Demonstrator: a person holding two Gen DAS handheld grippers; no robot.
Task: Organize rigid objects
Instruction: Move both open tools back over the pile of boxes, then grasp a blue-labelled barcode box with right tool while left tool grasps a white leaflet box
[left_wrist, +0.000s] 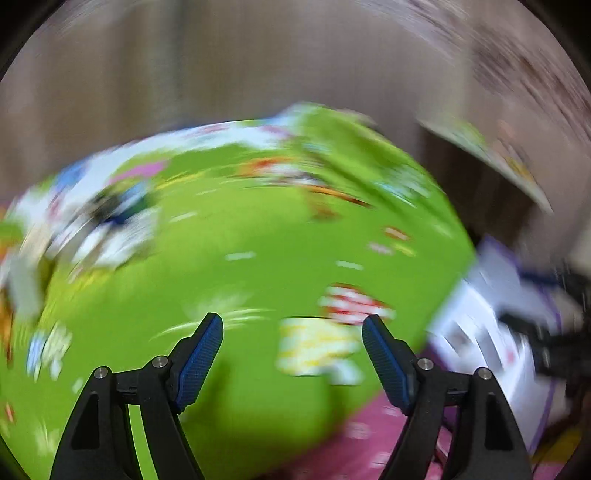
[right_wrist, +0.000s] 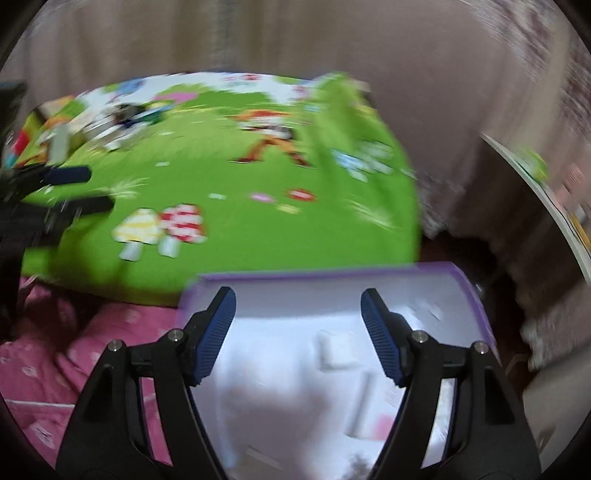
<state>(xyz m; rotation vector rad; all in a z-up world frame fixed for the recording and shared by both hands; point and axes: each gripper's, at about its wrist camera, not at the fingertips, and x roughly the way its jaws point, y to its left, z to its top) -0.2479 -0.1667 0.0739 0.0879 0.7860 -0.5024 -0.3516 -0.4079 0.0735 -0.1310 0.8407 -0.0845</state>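
Note:
Both views are motion-blurred. My left gripper (left_wrist: 293, 328) is open and empty over a green cartoon play mat (left_wrist: 240, 229). My right gripper (right_wrist: 298, 304) is open and empty above a white box with a purple rim (right_wrist: 332, 275); a small white block (right_wrist: 336, 352) lies inside it. The box also shows at the right of the left wrist view (left_wrist: 491, 332). A blurred cluster of dark and white objects (right_wrist: 122, 118) lies at the mat's far left, also in the left wrist view (left_wrist: 107, 225). The left gripper shows at the left edge of the right wrist view (right_wrist: 79, 190).
A pink patterned cloth (right_wrist: 44, 369) lies under the mat's near edge. A beige curtain (right_wrist: 258, 37) hangs behind. A tilted white board (right_wrist: 546, 206) stands at the right. The mat (right_wrist: 258, 192) has mushroom pictures.

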